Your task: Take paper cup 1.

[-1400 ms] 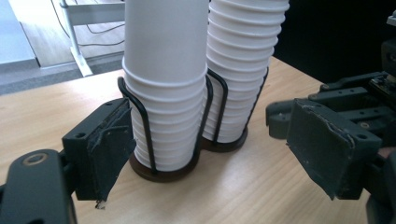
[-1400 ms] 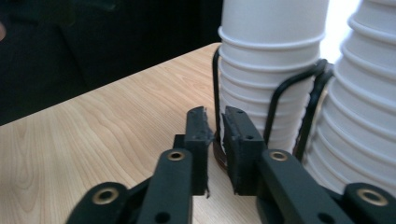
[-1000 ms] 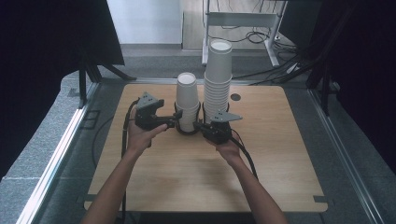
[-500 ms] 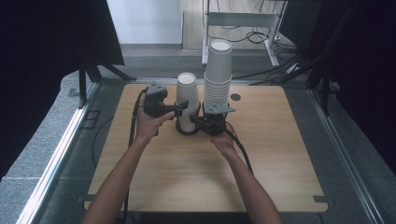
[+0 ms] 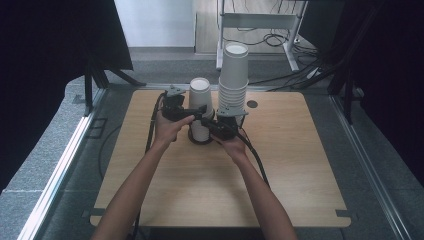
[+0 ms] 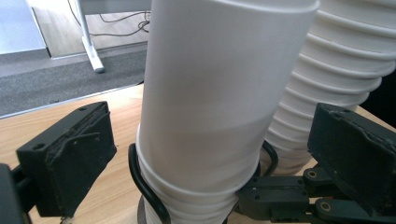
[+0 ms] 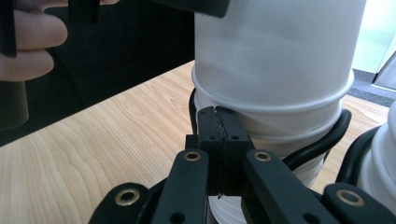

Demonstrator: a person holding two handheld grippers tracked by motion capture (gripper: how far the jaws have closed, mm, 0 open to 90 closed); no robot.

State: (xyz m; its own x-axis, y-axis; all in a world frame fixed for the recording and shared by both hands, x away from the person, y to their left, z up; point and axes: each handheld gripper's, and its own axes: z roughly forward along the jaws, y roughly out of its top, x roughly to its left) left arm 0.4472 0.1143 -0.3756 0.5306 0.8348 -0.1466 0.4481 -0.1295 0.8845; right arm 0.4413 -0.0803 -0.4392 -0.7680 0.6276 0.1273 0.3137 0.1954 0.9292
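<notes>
While your left gripper [image 5: 192, 116] has just spread its jaws wide to either side of the short paper-cup stack [image 6: 205, 116], pads clear of it, your right gripper [image 7: 219, 154] sits with jaws shut at the stack's base, likely steadying it. Stack is white, rims ridged near the bottom, upright mid-surface [image 5: 300, 175], just beside the taller cup stack [image 5: 234, 75].
</notes>
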